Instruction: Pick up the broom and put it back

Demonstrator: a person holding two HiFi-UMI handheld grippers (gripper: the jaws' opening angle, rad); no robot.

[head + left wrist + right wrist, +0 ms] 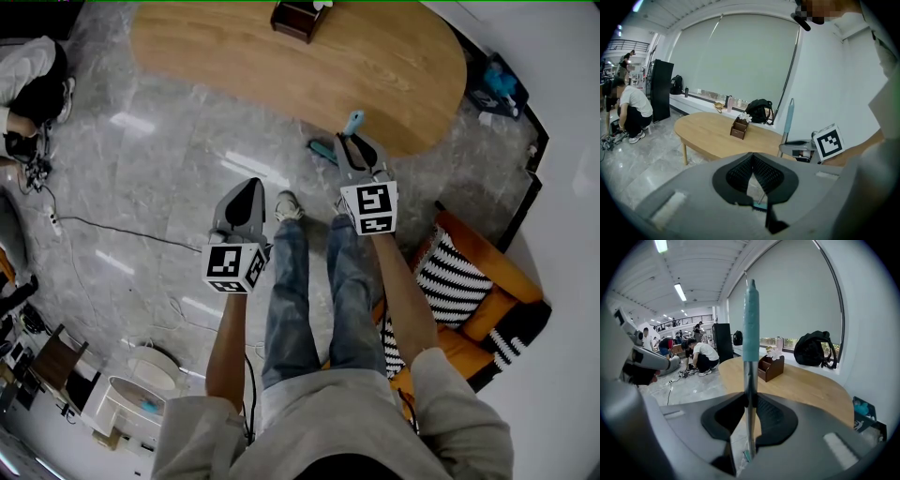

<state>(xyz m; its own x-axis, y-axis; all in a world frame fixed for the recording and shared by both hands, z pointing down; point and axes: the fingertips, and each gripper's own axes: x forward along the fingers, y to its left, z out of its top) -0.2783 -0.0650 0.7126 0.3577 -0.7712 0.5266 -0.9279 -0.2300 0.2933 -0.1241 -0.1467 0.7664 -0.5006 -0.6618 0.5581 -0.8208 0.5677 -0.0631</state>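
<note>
The broom [750,310] is held upright in the right gripper [749,401]. The jaws are closed narrowly on its metal shaft, below the teal grip. In the head view this pair is seen at about 1 o'clock of centre, just before the oval wooden counter [281,66] at 12 o'clock, on which a brown box [298,19] is set. The left gripper [753,165] is held at the right one's 8 o'clock, its jaws pressed together with nothing between them.
</note>
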